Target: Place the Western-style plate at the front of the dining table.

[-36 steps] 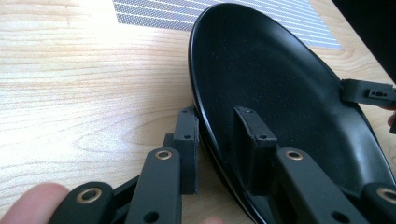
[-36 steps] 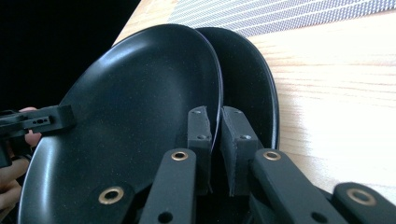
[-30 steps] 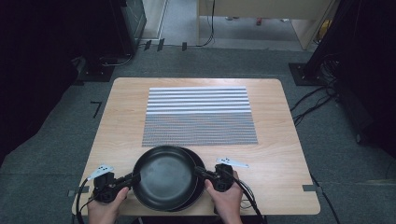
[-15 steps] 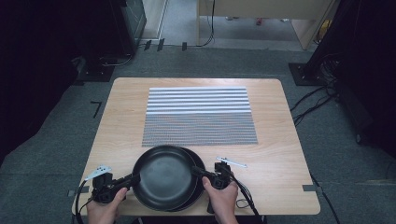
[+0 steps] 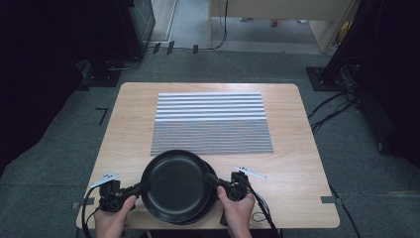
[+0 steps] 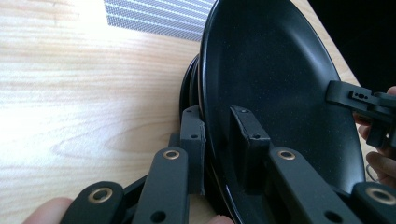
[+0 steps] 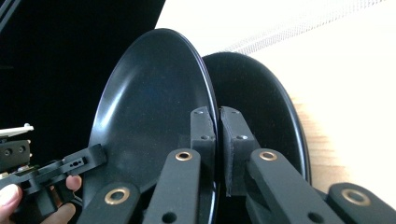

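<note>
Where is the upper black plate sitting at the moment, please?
In the high view the upper black plate is at the table's near edge, just below the striped mat, clamped at its rim between the left gripper and right gripper, overlapping a second plate.

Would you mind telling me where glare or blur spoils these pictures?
Left gripper view: the wooden table bleaches white near the striped mat. Right gripper view: the mat and table wash out, while the top black plate shows a soft sheen. High view: evenly lit, surroundings dark.
</note>
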`<state>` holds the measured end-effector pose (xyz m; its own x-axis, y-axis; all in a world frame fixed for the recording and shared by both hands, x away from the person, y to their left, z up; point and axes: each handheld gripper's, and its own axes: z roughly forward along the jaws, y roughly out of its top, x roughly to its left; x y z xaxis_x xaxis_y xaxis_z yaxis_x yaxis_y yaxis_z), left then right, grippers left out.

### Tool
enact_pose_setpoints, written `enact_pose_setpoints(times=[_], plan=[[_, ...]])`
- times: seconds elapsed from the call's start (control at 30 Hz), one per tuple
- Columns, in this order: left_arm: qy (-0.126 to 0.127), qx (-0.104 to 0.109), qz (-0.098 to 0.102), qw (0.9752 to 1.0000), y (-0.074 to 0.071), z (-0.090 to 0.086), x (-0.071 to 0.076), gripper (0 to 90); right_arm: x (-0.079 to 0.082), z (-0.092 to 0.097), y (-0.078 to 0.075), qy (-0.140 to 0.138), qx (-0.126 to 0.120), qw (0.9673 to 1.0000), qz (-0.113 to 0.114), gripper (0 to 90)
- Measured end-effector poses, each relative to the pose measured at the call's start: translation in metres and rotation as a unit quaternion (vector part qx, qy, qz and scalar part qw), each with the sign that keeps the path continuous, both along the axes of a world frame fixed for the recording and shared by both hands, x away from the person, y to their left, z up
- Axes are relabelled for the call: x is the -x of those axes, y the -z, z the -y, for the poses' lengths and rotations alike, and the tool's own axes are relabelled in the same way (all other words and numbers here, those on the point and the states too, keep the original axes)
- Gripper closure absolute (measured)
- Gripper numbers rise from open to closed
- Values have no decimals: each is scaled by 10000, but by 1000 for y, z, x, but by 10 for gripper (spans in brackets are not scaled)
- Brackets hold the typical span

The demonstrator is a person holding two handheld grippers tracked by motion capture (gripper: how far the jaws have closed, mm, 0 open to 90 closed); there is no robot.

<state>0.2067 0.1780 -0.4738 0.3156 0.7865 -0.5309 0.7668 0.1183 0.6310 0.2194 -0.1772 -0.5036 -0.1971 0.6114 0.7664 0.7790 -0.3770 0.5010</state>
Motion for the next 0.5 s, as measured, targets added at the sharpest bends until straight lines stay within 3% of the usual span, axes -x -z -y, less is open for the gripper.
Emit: enact_pose_setpoints(times=[0.2, 0.5], plan=[[-26, 25, 21, 10000, -6, 4, -7, 771, -7, 6, -4, 65, -149, 9997, -198, 857], [131, 0, 169, 9998, -25, 15, -26, 773, -18, 16, -17, 90, -258, 9994, -228, 857]])
